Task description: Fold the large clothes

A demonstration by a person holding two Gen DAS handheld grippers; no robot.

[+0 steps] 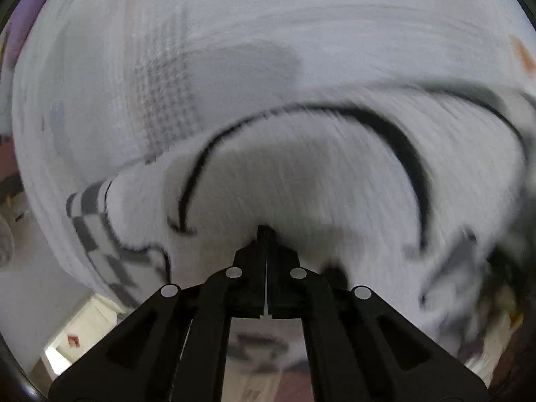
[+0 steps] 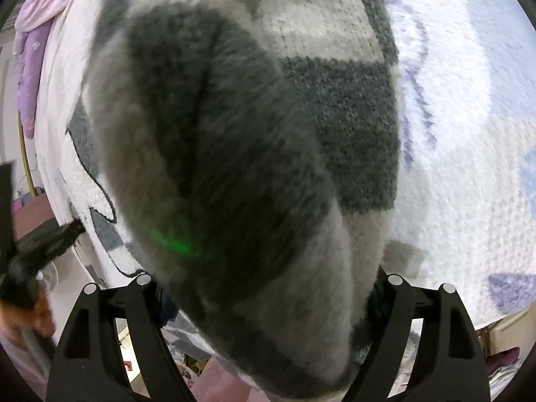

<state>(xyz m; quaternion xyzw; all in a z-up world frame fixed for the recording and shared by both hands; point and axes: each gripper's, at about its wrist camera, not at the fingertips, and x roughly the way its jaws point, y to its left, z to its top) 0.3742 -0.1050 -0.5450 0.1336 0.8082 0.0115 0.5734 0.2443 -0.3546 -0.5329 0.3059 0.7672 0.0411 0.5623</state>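
Note:
A fluffy white sweater (image 1: 335, 174) with black lines and grey checks lies blurred on the bed. My left gripper (image 1: 266, 234) points down into it with its jaws together, and the knit bunches around the tips. In the right wrist view a thick grey-and-white checked fold of the sweater (image 2: 351, 117) fills the whole gap of my right gripper (image 2: 271, 298). Its jaws stand wide and the fabric presses against both fingers (image 2: 378, 298), whose tips are hidden by the knit.
The white plush bed cover (image 2: 469, 134) with pale lilac and blue shapes spreads right of the sweater. Pink and purple bedding (image 2: 33, 50) is heaped at the far left. A person's hand (image 2: 40, 311) on a dark, blurred gripper shows at the left edge. Floor (image 1: 83, 328) lies below the bed's edge.

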